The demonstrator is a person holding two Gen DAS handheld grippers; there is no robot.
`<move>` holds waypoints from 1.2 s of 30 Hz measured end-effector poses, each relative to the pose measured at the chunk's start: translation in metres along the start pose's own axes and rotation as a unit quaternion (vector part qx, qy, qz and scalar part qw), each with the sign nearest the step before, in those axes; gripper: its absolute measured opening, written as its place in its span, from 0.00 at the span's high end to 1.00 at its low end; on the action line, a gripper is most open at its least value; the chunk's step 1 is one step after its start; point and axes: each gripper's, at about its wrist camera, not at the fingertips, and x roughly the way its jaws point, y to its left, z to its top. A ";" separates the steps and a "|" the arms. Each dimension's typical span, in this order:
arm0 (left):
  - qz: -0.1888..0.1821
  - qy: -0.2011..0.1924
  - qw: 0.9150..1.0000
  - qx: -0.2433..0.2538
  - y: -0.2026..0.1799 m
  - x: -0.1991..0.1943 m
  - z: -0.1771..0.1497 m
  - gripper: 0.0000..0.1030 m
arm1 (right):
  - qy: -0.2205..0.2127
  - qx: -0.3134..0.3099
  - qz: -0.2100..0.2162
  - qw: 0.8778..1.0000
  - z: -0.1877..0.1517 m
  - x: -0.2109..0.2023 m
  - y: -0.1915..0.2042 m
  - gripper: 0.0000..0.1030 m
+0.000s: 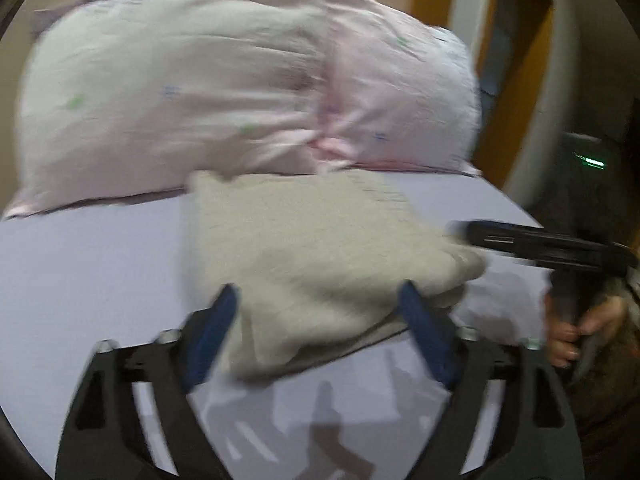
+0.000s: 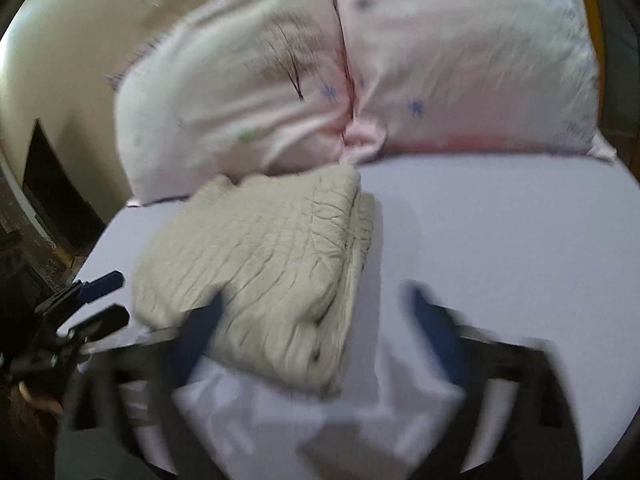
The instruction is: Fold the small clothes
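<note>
A beige knitted garment [image 1: 320, 248] lies folded in a thick bundle on the lilac bed sheet [image 1: 88, 272]. My left gripper [image 1: 320, 300] is open, its blue fingers [image 1: 216, 320] on either side of the bundle's near corner. My right gripper [image 2: 316, 308] is open just above the bundle's near right edge [image 2: 260, 264]. It shows side-on at the right in the left wrist view [image 1: 460, 228], its tip at the garment's right edge. The left gripper appears at the left edge of the right wrist view [image 2: 110, 298], open. Both views are blurred.
A large pale pink pillow [image 1: 240, 84] with small flower prints lies behind the garment, also seen in the right wrist view [image 2: 360, 76]. The bed's right edge meets an orange and white door frame [image 1: 492, 52]. A dark device with a green light [image 1: 592, 160] stands at the right.
</note>
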 end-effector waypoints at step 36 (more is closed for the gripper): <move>0.129 0.143 0.981 -0.020 0.018 0.047 -0.040 0.01 | 0.120 -0.057 -0.128 0.983 -0.068 0.053 0.061 0.02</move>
